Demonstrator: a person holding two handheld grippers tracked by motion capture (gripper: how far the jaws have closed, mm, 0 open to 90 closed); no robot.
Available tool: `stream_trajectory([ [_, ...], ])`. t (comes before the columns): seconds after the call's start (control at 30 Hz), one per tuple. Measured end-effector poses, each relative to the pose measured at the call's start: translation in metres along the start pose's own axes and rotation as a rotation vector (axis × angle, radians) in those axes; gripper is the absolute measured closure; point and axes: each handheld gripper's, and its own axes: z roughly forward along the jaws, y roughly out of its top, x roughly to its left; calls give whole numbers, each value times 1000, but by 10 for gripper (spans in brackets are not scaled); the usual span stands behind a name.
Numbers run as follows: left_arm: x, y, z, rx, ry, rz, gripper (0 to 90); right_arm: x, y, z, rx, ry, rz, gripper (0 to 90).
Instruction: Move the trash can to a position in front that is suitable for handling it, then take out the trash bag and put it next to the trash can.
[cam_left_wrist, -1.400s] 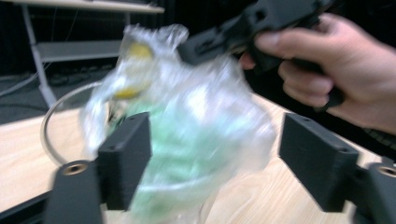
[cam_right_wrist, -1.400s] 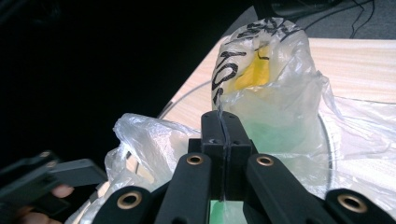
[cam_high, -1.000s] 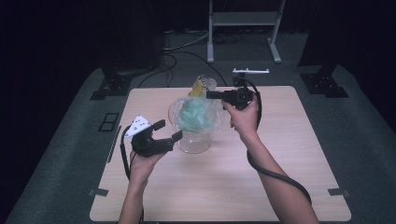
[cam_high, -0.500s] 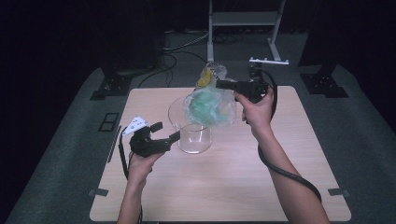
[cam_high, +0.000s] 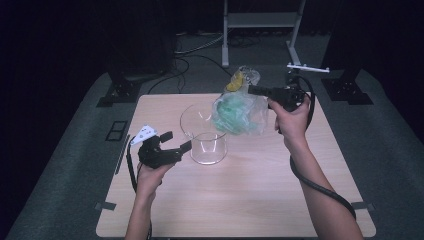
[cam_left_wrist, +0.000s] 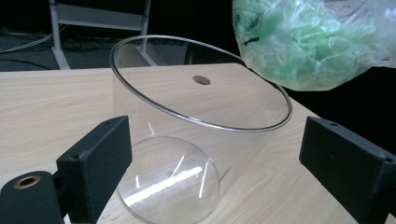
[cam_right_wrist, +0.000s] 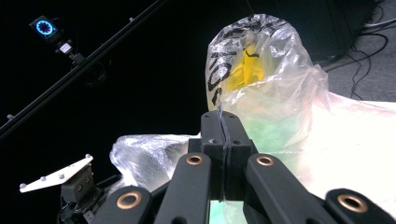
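A wooden desk (cam_high: 240, 200) seen from above. The right tool (cam_high: 252, 90), jaws clamped on the thin film, holds a clear plastic bag (cam_high: 239, 112) of green pieces in the air over the desk's far edge, just beside a glass bowl (cam_high: 205, 137). The bowl sits tilted near the far middle. The left tool (cam_high: 177, 144), its jaws having just spread wide, flanks the bowl without touching it. The desk's near half lies bare.
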Motion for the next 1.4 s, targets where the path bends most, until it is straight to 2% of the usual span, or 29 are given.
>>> stream_trajectory([
  [0.4, 3, -3, 2, 14, -3, -3, 82, -16, 0, -24, -20, -49, 17, 900],
  [0.83, 5, -3, 2, 13, 4, -19, 83, -49, -12, -39, -35, -87, 82, 900],
  [1.03, 5, -3, 0, 11, 4, -20, 83, -58, -18, -40, -29, -104, 103, 900],
  [1.2, 3, -1, -1, 1, 4, -11, 83, -65, -27, -36, -10, -117, 116, 900],
  [1.4, 5, -2, -2, 2, 7, -21, 83, -75, -35, -28, 7, -131, 136, 900],
])
